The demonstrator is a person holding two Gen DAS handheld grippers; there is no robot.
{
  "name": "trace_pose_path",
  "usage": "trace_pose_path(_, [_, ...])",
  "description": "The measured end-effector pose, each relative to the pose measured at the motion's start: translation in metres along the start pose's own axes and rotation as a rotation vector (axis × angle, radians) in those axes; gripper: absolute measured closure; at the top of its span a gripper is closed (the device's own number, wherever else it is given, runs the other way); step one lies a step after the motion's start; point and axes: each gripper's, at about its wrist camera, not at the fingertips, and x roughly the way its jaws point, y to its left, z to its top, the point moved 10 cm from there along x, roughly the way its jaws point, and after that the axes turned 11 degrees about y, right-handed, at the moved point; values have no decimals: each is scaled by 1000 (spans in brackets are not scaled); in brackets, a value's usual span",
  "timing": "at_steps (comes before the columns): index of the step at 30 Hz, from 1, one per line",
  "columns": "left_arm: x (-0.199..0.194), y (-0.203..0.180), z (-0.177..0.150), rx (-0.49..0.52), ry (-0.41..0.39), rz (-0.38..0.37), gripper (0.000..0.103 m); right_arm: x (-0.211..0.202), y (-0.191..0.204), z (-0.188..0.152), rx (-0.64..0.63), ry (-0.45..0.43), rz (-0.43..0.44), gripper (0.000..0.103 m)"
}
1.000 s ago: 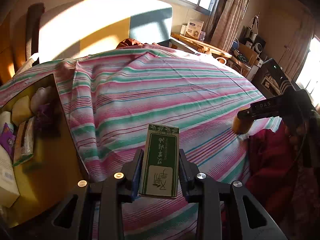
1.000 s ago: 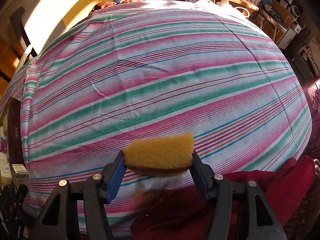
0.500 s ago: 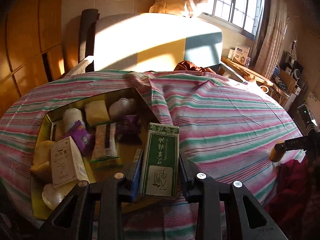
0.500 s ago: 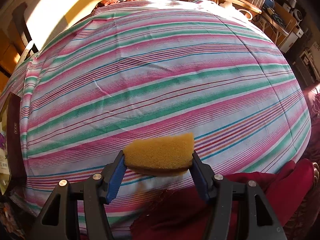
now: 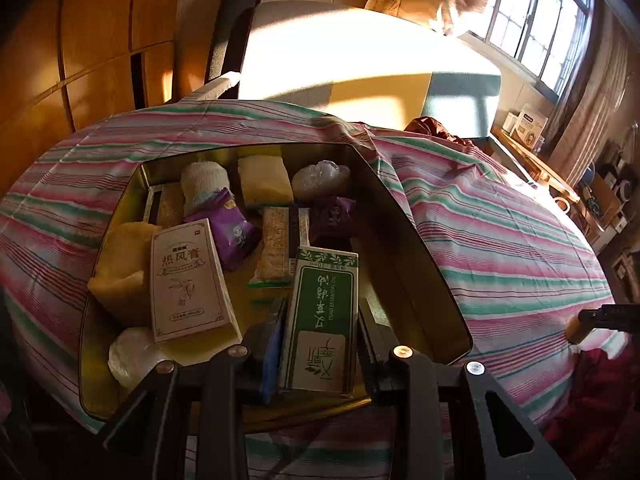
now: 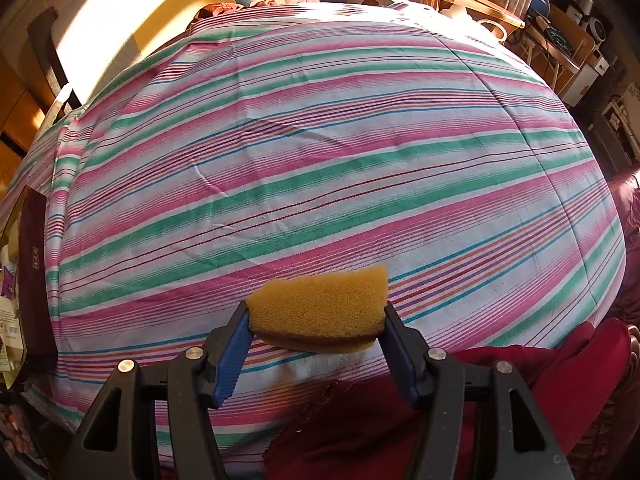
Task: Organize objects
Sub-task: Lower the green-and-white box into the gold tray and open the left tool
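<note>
My left gripper [image 5: 319,344] is shut on a green and white essential-oil box [image 5: 322,316], held over the near right part of a yellow metal tin [image 5: 424,264]. Inside the tin lie a white medicine box [image 5: 186,280], purple snack packets [image 5: 236,232], a long cracker pack [image 5: 276,244], yellow sponges [image 5: 264,180], a rolled sock [image 5: 202,182] and clear wrapped lumps [image 5: 320,174]. My right gripper [image 6: 318,320] is shut on a yellow sponge [image 6: 320,304] above the near edge of the striped cloth [image 6: 320,160]. That sponge also shows at the far right of the left wrist view [image 5: 576,328].
The striped cloth covers a table. The tin's dark side [image 6: 34,272] sits at the left edge of the right wrist view. Red fabric [image 6: 440,400] lies below the right gripper. A chair [image 5: 236,36], a window [image 5: 536,20] and cluttered shelves [image 5: 600,192] stand beyond the table.
My left gripper has swung left with the green box, from over the bare cloth to over the tin. The right gripper and its sponge have stayed in place.
</note>
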Motion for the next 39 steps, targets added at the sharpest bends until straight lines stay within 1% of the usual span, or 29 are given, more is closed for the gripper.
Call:
trace_pose_path(6, [-10,24,3,-84,-29,-70,70,-2,-1,0,1,-7,9,41])
trace_pose_path(10, [5,21,-1,-92,17,-79,70,-2,0,1,1,-13,22,41])
trace_pose_path(14, [22,13,-6,-65,53,-51,69,-3,1,1,0,-19,35,41])
trace_pose_path(16, [29,15,-6,-61,58,-16,67,-4,1,1,-2,-20,39,41])
trace_pose_path(18, [33,17,-7,-57,63,-6,52,-4,2,2,-3,-21,41,41])
trace_pose_path(20, [33,18,-7,-55,61,0,47,-4,2,1,-3,-20,41,41])
trace_pose_path(23, [29,21,-7,-58,48,3,47,-4,1,1,-6,-19,37,41])
trace_pose_path(29, [8,22,-3,-32,-8,40,47,-6,3,1,-14,-33,12,42])
trace_pose_path(32, [-5,25,-1,-27,-38,59,42,-7,5,1,-27,-40,2,42])
trace_pose_path(36, [-19,28,3,-18,-66,80,41,-13,10,2,-60,-68,-21,42])
trace_pose_path(37, [-22,30,4,-18,-73,85,40,-17,15,2,-74,-79,-19,42])
trace_pose_path(39, [-28,34,4,-21,-87,101,35,-23,33,0,-113,-96,22,42])
